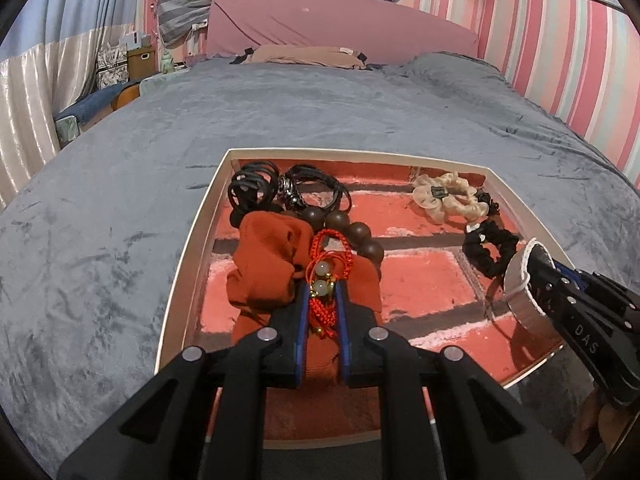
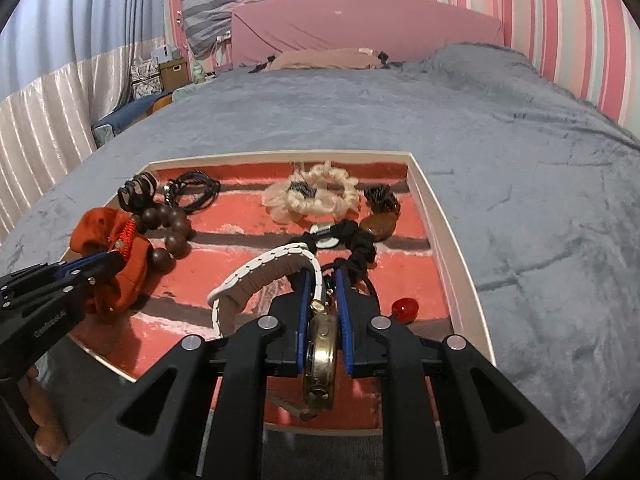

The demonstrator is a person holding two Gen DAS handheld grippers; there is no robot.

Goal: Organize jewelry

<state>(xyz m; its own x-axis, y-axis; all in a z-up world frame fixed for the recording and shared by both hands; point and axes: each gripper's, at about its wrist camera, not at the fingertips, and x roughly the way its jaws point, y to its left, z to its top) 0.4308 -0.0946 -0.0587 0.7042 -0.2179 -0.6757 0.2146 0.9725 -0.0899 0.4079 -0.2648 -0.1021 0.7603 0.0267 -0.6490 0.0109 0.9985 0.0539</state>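
Observation:
A shallow white-rimmed tray [image 1: 188, 264] with a red brick-pattern floor lies on the bed. My left gripper [image 1: 322, 292] is shut on a red cord bracelet [image 1: 324, 280] with pale beads, over an orange scrunchie [image 1: 264, 264] at the tray's left. My right gripper [image 2: 322, 280] is shut on a watch with a white strap [image 2: 264, 268] and brass case [image 2: 320, 356], held above the tray's right half; it also shows in the left wrist view [image 1: 532, 276]. Brown wooden beads [image 1: 352, 232], black cords [image 1: 256, 188], a cream scrunchie [image 1: 448, 196] and a black scrunchie [image 1: 492, 248] lie in the tray.
The tray [image 2: 448, 240] sits on a grey velvet blanket [image 1: 320, 112] that spreads on all sides. A red bead [image 2: 406, 308] and an amber stone [image 2: 380, 224] lie by the tray's right wall. A pink headboard [image 1: 340, 20] and striped wall stand behind.

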